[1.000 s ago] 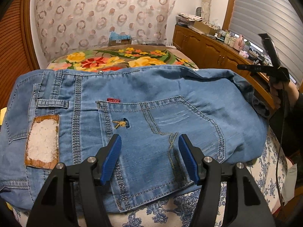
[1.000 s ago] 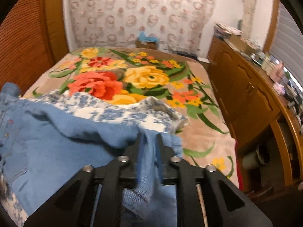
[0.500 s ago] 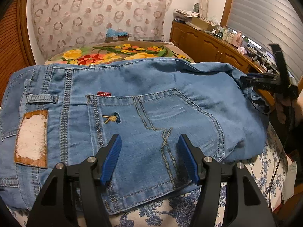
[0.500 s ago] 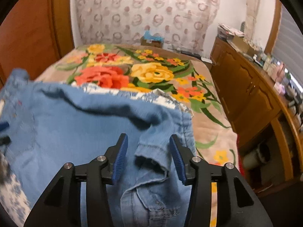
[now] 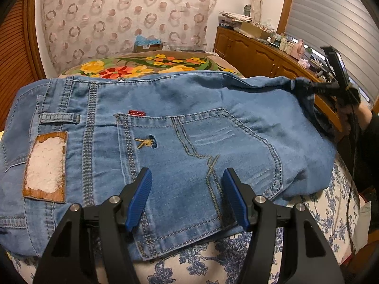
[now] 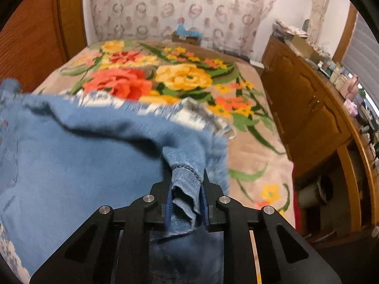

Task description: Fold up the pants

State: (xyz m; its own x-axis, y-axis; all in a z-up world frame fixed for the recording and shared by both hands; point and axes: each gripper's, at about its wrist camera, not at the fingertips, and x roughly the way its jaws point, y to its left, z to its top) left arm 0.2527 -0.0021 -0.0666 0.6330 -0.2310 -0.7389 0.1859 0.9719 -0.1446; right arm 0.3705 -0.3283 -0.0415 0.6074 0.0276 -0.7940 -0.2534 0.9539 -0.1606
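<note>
Blue denim pants (image 5: 180, 123) lie folded on a blue-and-white floral cushion (image 5: 213, 258), back pocket and worn leather patch (image 5: 45, 165) facing up. My left gripper (image 5: 187, 196) is open and empty, its blue pads hovering over the pocket's lower seam. My right gripper (image 6: 186, 189) is shut on a bunched fold of the pants (image 6: 184, 182) and holds it lifted. In the left wrist view the right gripper (image 5: 308, 86) pinches the pants' far right corner.
A bed with a flowered blanket (image 6: 180, 78) lies beyond the pants. A wooden cabinet (image 6: 308, 104) with clutter on top runs along the right. A wooden panel (image 6: 35, 35) stands at the left. A patterned curtain (image 5: 128, 16) hangs behind.
My right gripper was open around the denim fold half a second ago; now it has shut on it and pulls the corner up. My left gripper stayed open over the pocket.
</note>
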